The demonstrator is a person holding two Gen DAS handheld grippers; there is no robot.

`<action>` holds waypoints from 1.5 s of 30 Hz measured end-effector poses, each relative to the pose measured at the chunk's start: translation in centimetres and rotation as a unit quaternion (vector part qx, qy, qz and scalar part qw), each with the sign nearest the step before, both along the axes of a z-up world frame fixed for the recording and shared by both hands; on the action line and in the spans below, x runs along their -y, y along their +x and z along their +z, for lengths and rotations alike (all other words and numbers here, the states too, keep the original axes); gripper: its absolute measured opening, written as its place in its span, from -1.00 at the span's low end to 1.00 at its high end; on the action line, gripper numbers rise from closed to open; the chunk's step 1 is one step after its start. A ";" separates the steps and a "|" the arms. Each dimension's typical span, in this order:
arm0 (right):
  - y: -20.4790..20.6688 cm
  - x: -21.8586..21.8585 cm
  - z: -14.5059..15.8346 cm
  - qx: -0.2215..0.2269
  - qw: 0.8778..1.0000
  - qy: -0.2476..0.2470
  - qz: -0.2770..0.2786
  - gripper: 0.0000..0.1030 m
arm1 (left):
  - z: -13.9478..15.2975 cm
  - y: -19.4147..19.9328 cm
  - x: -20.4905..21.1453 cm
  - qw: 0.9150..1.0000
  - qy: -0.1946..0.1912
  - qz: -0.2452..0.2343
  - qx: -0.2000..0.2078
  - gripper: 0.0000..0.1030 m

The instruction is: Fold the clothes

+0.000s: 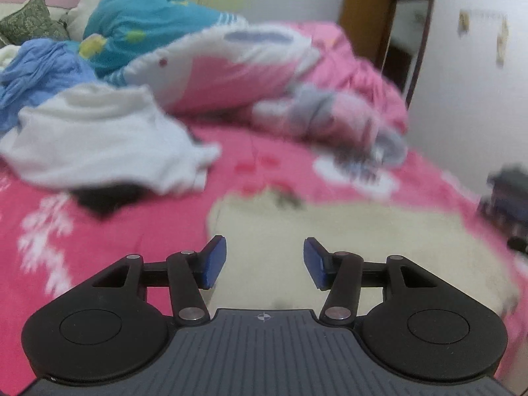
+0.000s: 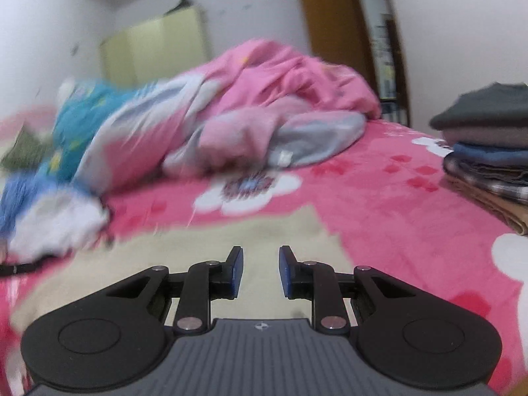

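Left gripper (image 1: pixel 265 261): jaws spread wide, nothing between the blue pads; poised over the cream garment (image 1: pixel 346 241).
Right gripper (image 2: pixel 261 272): jaws parted moderately, empty; also above the cream garment (image 2: pixel 204 247).
Cream garment: spread flat on the pink floral blanket (image 2: pixel 379 204), directly ahead of both grippers.
White garment (image 1: pixel 99 138): crumpled, beyond and left.
Folded stack (image 2: pixel 488 151): on the blanket, far right.
Focus: both views blurred.

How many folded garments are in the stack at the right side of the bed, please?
5 show in the stack, top to bottom: dark grey, brownish grey, blue, plaid, tan. The frame edge crops it, so more may be hidden.
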State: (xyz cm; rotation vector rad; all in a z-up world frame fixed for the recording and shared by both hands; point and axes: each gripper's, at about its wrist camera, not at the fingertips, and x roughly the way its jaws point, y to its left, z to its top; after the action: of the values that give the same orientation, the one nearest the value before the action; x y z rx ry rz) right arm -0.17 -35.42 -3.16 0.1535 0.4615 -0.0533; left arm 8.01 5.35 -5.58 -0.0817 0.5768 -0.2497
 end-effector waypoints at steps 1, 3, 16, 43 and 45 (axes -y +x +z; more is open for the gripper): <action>0.2 -0.8 -1.0 -0.022 0.999 -0.026 0.004 -0.51 | -1.5 0.4 0.0 1.000 0.013 0.011 -0.024 0.04; 1.2 -1.5 -3.9 -0.059 0.997 -0.058 -0.004 -0.52 | -2.7 0.4 -0.8 0.999 -0.023 0.026 -0.024 0.04; 0.2 -10.7 -4.3 -0.030 0.984 -0.089 0.148 -0.53 | -2.7 -3.1 0.0 0.999 -0.024 0.042 0.009 0.13; 11.7 -13.6 0.3 -0.128 0.982 -0.045 0.129 -0.60 | -5.1 -4.8 -3.2 0.991 -0.105 -0.003 0.078 0.20; 13.3 -13.5 1.4 -0.097 0.987 -0.055 0.115 -0.60 | -5.1 -4.7 -3.5 0.990 -0.120 -0.006 0.073 0.24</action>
State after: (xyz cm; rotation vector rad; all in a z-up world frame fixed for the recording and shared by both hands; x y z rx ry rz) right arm 13.11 -21.90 -1.75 -0.0143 0.6664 0.1337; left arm 3.34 8.83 -10.67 -0.2899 0.4001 -0.3325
